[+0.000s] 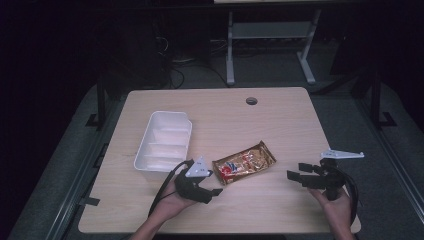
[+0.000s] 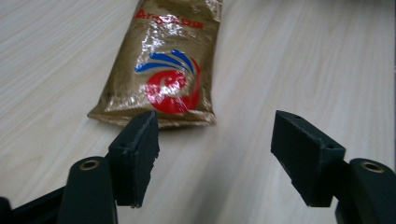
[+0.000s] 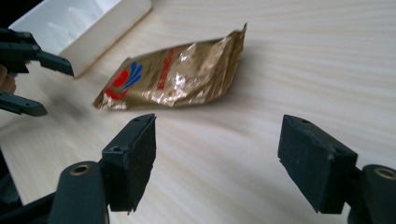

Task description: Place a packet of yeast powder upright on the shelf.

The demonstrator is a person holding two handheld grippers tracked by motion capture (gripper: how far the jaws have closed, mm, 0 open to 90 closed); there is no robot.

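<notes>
Your left gripper [image 1: 216, 183] and right gripper [image 1: 295, 175] gape wide, empty; crinkly gold foil snack packet [image 1: 244, 162] lies ungrabbed mid-counter, white plastic divided bin [image 1: 163, 140] unfilled.

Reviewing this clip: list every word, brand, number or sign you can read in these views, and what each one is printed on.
Gold snack packet: red lettering along the top edge, starting "Ar" in the left gripper view; the rest is too blurred to read.
Same packet: a red swirl logo with blue strokes, carrying no legible words.
Same packet in the right gripper view: a line of red print, too small to read.
White tray, left gripper, right gripper, table: no text.
</notes>
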